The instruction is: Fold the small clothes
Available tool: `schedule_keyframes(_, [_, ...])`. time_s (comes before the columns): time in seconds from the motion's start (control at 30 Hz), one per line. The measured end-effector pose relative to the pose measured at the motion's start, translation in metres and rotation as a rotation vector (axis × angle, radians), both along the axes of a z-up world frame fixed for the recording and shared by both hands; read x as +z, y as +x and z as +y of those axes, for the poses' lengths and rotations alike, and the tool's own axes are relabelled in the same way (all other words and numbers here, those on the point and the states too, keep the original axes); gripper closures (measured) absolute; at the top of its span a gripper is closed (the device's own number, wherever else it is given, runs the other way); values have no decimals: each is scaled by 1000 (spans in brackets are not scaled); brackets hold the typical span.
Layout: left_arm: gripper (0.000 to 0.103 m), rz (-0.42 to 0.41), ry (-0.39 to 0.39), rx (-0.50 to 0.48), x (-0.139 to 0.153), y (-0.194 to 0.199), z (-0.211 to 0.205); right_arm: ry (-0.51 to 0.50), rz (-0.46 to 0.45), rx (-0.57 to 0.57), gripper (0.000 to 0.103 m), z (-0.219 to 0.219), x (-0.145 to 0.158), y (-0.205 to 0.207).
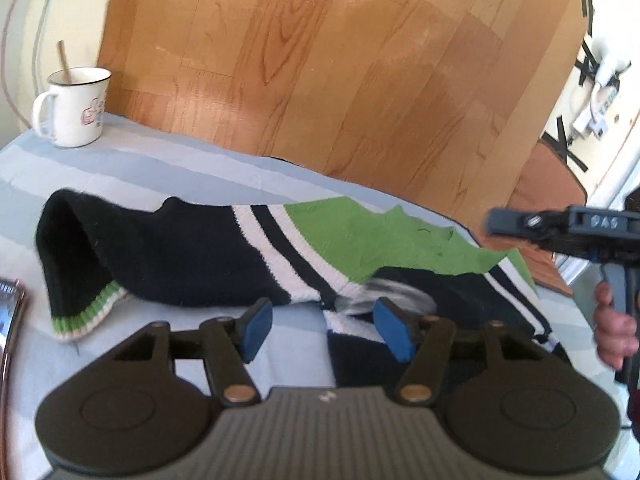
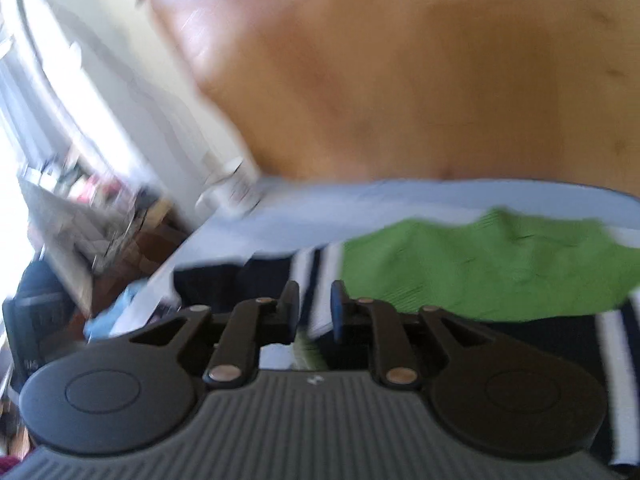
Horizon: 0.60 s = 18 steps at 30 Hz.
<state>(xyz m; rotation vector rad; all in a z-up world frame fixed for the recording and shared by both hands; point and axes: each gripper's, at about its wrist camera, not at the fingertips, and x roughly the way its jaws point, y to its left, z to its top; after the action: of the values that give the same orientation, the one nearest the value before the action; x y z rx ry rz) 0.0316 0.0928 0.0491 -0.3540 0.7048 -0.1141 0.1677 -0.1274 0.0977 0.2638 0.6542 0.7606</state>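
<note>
Knitted wool, black: the small sweater (image 1: 168, 256) lies on the striped cloth (image 1: 132, 168), and it is the landmark for every place below.
Sweater colours: a black sleeve on the left with a green and white cuff (image 1: 86, 318), then white and black stripes (image 1: 276, 240), then a green panel (image 1: 360, 236) on the right (the panel is folded over a black part with more stripes).
Sweater in the right wrist view: the same garment (image 2: 500, 264) fills the middle and right, green above and black with white stripes below, all blurred.
Striped cloth: pale blue and grey bands, under the sweater and around it on every side that is visible.
Left gripper (image 1: 320, 330): just in front of the sweater's near edge, over the white and black stripes; its blue pads (image 1: 256, 326) stand well apart and nothing is between them.
Right gripper (image 2: 316, 306): low over the striped part of the sweater, beside the green panel; the fingers leave only a narrow gap, and the striped knit is seen through it, but with the blur I cannot tell if they pinch the fabric.
Right gripper from the left wrist view: its dark body (image 1: 568, 226) is to the right of the sweater, above the green panel's far end, and a hand (image 1: 614, 328) holds its handle.
Mug (image 1: 74, 106): white enamel with a dark rim, behind the sweater's black sleeve, at the far left corner of the cloth; a thin stick stands in it.
Wooden floor (image 1: 340, 72): behind the sweater, beyond the far edge of the cloth.
Phone-like thing (image 1: 10, 320): left of the cuff, mostly cut off by the edge of the view.
</note>
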Motion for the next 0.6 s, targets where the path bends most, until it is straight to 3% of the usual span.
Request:
schedule_keyframes(0.13, [37, 18, 25, -70, -6, 27, -5, -74, -58, -284, 67, -77, -5, 11])
schedule_keyframes(0.2, [31, 31, 50, -115, -11, 43, -15, -126, -29, -380, 62, -104, -17, 14])
schedule_keyframes(0.27, [32, 58, 81, -138, -18, 58, -24, -140, 26, -428, 52, -120, -33, 21])
schedule_keyframes(0.33, [48, 98, 96, -145, -27, 71, -31, -150, 66, -451, 46, -122, -46, 29])
schedule_keyframes(0.43, [66, 103, 135, -148, -31, 74, -39, -207, 51, -446, 45, -109, -57, 40])
schedule_keyframes(0.47, [71, 96, 143, -152, -29, 73, -41, -226, 41, -430, 46, -108, -61, 40])
schedule_keyframes(0.5, [84, 89, 151, -154, -28, 72, -42, -257, 23, -408, 53, -106, -63, 41])
schedule_keyframes(0.53, [89, 81, 160, -159, -25, 71, -45, -301, -2, -408, 92, -106, -65, 42])
schedule_keyframes(0.57, [89, 68, 167, -160, -22, 70, -47, -323, -22, -420, 93, -107, -65, 43])
schedule_keyframes(0.6, [89, 40, 182, -160, -17, 69, -51, -275, -44, -450, 93, -116, -61, 41])
